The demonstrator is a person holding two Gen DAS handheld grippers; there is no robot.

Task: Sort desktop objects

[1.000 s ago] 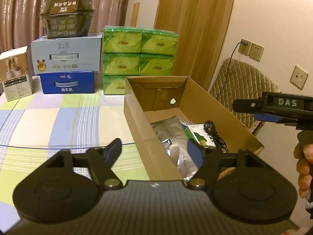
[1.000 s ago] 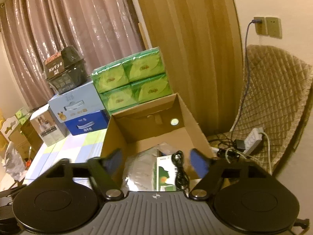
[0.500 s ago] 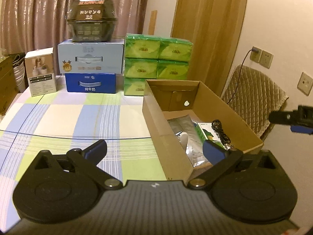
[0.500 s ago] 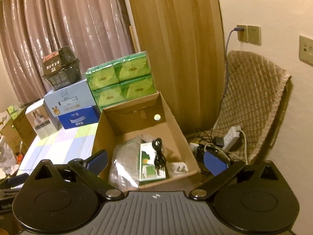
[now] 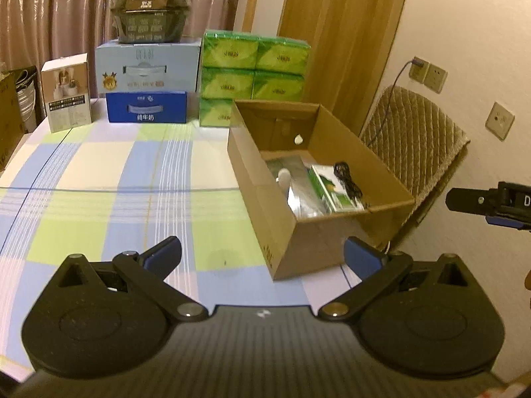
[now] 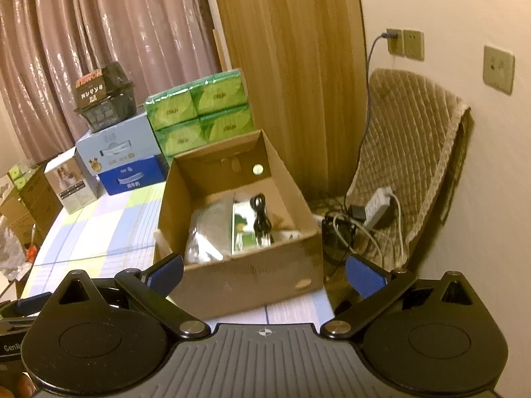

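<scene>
An open cardboard box [image 5: 265, 179] [image 6: 245, 275] stands at the table's right edge. Inside lie a silvery foil bag [image 5: 298, 195] [image 6: 205, 229], a green-and-white packet [image 5: 335, 189] [image 6: 244, 229] and a coiled black cable [image 5: 348, 182] [image 6: 260, 215]. My left gripper [image 5: 262, 255] is open and empty, held back from the box's near corner above the checked cloth. My right gripper [image 6: 264, 272] is open and empty too, just short of the box's near wall. The right gripper's black body [image 5: 491, 202] shows at the right edge of the left wrist view.
At the table's back stand green tissue packs [image 5: 254, 66] [image 6: 202, 116], a pale blue carton on a dark blue one [image 5: 147, 66] [image 6: 122, 152], a dark food box [image 5: 151, 10] and a small white box [image 5: 68, 93]. A padded chair [image 6: 408, 152] with a power strip [image 6: 378, 205] stands right of the table.
Both grippers have pulled back from the box, which now looks smaller and farther. The jaws of both opened wider. The items stay in the box.
</scene>
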